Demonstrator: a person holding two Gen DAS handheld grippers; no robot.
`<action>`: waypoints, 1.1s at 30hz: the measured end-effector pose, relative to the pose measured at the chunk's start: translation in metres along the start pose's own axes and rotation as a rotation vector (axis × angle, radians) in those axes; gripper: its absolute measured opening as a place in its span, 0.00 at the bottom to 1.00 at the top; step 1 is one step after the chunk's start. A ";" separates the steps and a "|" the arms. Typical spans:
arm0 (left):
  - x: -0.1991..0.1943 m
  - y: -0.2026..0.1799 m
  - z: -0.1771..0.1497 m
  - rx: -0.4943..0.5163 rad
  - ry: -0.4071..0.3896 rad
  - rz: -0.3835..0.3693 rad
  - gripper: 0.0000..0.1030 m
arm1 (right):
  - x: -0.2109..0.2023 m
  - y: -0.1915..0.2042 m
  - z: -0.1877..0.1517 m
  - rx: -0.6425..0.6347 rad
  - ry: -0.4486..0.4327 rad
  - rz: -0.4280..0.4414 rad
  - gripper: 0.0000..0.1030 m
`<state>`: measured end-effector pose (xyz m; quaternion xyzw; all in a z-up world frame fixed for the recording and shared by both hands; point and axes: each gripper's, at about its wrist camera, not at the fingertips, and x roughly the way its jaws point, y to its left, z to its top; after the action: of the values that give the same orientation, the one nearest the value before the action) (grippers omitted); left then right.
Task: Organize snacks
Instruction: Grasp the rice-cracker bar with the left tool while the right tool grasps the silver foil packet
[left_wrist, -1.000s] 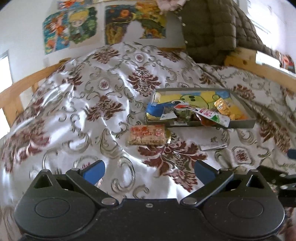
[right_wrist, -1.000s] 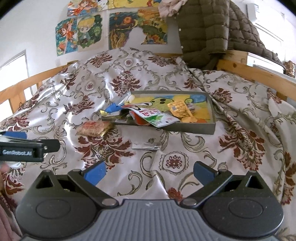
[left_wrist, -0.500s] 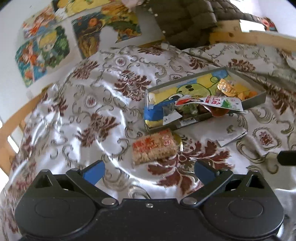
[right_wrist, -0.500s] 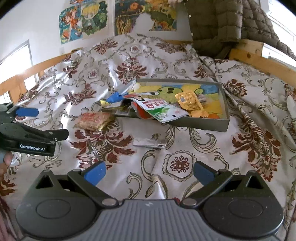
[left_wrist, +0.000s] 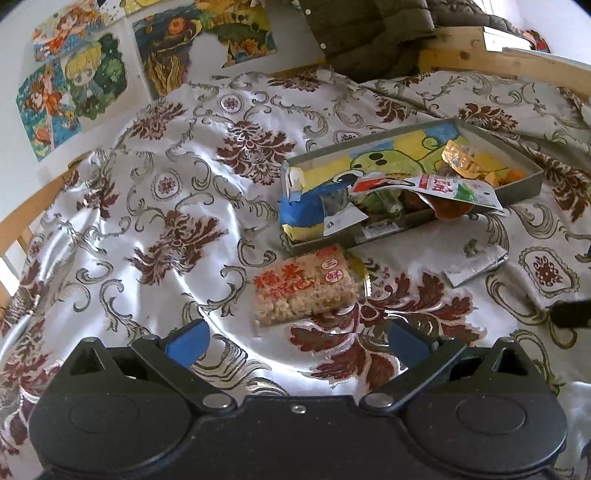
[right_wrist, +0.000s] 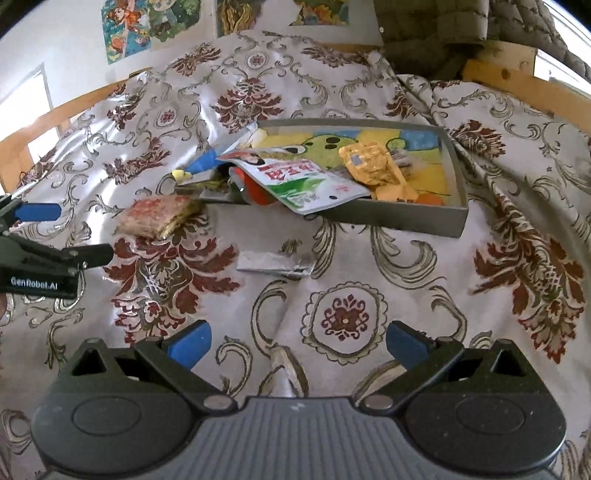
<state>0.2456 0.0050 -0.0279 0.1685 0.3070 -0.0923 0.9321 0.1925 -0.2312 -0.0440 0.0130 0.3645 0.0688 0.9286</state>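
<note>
A shallow grey box (left_wrist: 524, 184) (right_wrist: 410, 221) with a cartoon lining lies on the bed and holds several snack packets, among them a white and green pouch (left_wrist: 443, 188) (right_wrist: 306, 182) and a gold packet (right_wrist: 369, 162). A rice-cracker packet (left_wrist: 304, 286) (right_wrist: 157, 214) lies on the bedspread just before the box. A small silver wrapper (left_wrist: 476, 266) (right_wrist: 275, 264) lies to its right. My left gripper (left_wrist: 295, 341) is open and empty, just short of the cracker packet. My right gripper (right_wrist: 295, 341) is open and empty, short of the silver wrapper.
The floral satin bedspread (left_wrist: 166, 206) covers the bed. A wooden bed frame (right_wrist: 524, 79) runs along the sides. A quilted olive jacket (left_wrist: 369, 33) hangs at the back. Posters (left_wrist: 74, 85) are on the wall. The left gripper shows at the left edge of the right wrist view (right_wrist: 44, 258).
Both grippers have moved forward and down toward the bed. The cracker packet is now much closer to my left gripper, the silver wrapper closer to my right. Both stay open.
</note>
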 end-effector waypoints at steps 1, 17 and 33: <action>0.001 0.000 0.000 -0.002 0.004 -0.003 0.99 | 0.002 0.002 0.000 -0.009 0.002 -0.005 1.00; 0.032 -0.004 0.001 0.127 -0.001 0.029 0.99 | 0.026 0.018 0.001 -0.149 0.003 -0.050 1.00; 0.084 -0.012 0.004 0.261 -0.004 0.082 0.99 | 0.063 0.038 0.008 -0.428 -0.085 -0.224 1.00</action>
<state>0.3112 -0.0129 -0.0786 0.3005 0.2833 -0.0937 0.9059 0.2387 -0.1847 -0.0779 -0.2216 0.3014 0.0403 0.9265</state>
